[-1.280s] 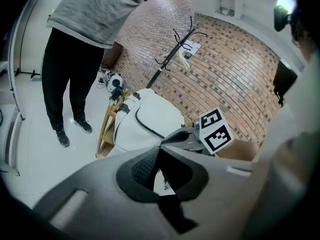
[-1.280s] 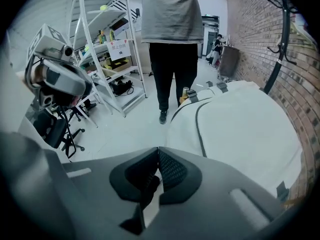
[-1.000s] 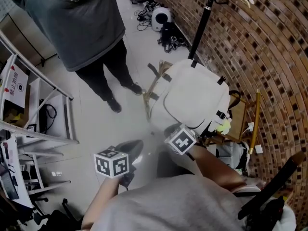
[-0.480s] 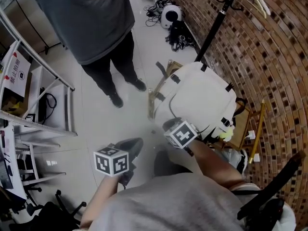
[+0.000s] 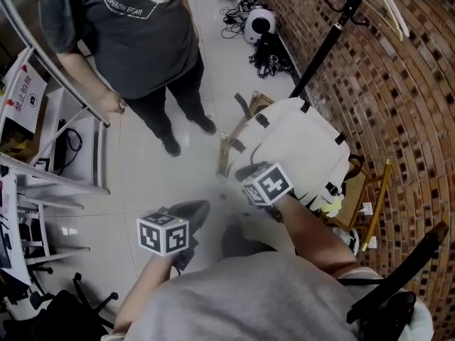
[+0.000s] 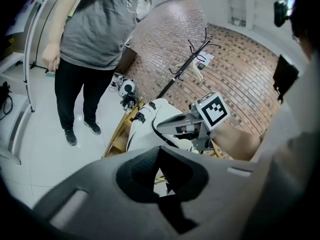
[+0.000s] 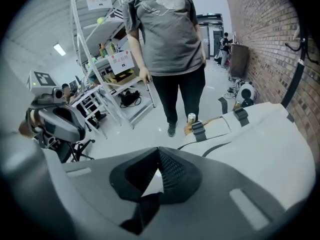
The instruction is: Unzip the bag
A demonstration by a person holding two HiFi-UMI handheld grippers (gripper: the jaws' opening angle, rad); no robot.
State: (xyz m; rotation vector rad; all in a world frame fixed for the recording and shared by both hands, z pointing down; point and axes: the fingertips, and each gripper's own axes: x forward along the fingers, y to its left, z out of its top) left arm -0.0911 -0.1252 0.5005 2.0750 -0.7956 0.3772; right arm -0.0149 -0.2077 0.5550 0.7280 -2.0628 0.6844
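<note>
Bag (image 5: 302,144), a white backpack with black strap tabs, sits just past my right tongs (image 5: 243,170), which are at its near-left edge. Jaws are pinched closed, and I can't tell if they've caught any part of it. My left tongs (image 5: 199,208) hover over the floor beside them, well short of the bag, jaws together with nothing in them. Further out, the bag leans on a wooden frame (image 5: 222,158) below a black coat stand (image 5: 333,35) by the brick wall (image 5: 405,119), and a person in a grey T-shirt (image 5: 142,41) stands next to a metal rack (image 5: 64,176).
</note>
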